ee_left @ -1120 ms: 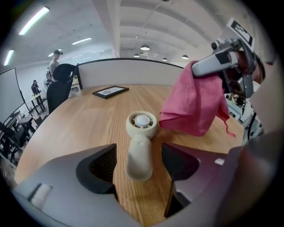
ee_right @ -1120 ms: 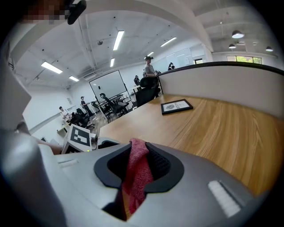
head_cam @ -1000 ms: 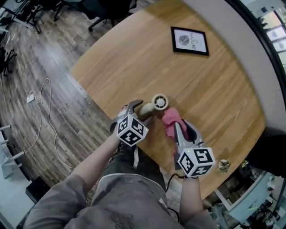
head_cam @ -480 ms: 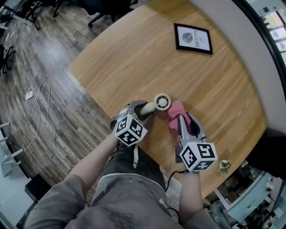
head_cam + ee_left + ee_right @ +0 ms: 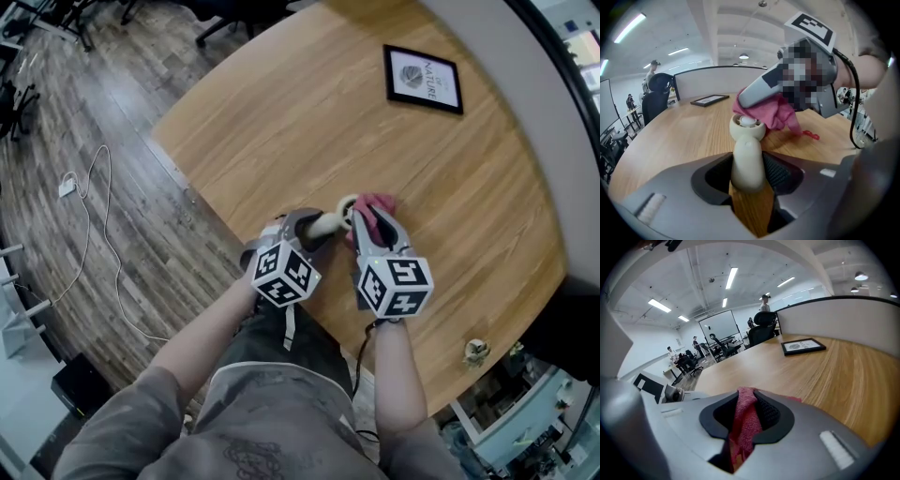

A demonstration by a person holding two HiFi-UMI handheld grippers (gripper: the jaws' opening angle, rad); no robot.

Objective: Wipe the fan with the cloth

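A small cream hand fan (image 5: 339,217) lies low over the wooden table (image 5: 281,112). My left gripper (image 5: 314,229) is shut on the fan's handle (image 5: 747,161), and the round fan head (image 5: 747,126) points away from it. My right gripper (image 5: 367,217) is shut on a pink cloth (image 5: 746,420). In the left gripper view the cloth (image 5: 776,112) bunches against the right side of the fan head, under the right gripper (image 5: 754,93). The cloth (image 5: 380,205) hides the far part of the head in the head view.
A black-framed picture (image 5: 423,79) lies on the far side of the table. A small object (image 5: 476,351) sits near the table's right front edge. The near edge runs just below both grippers. A white cable (image 5: 94,216) lies on the floor at left.
My right gripper has carried the cloth up and left across the table until it meets the fan head. The left gripper stays on the fan's handle.
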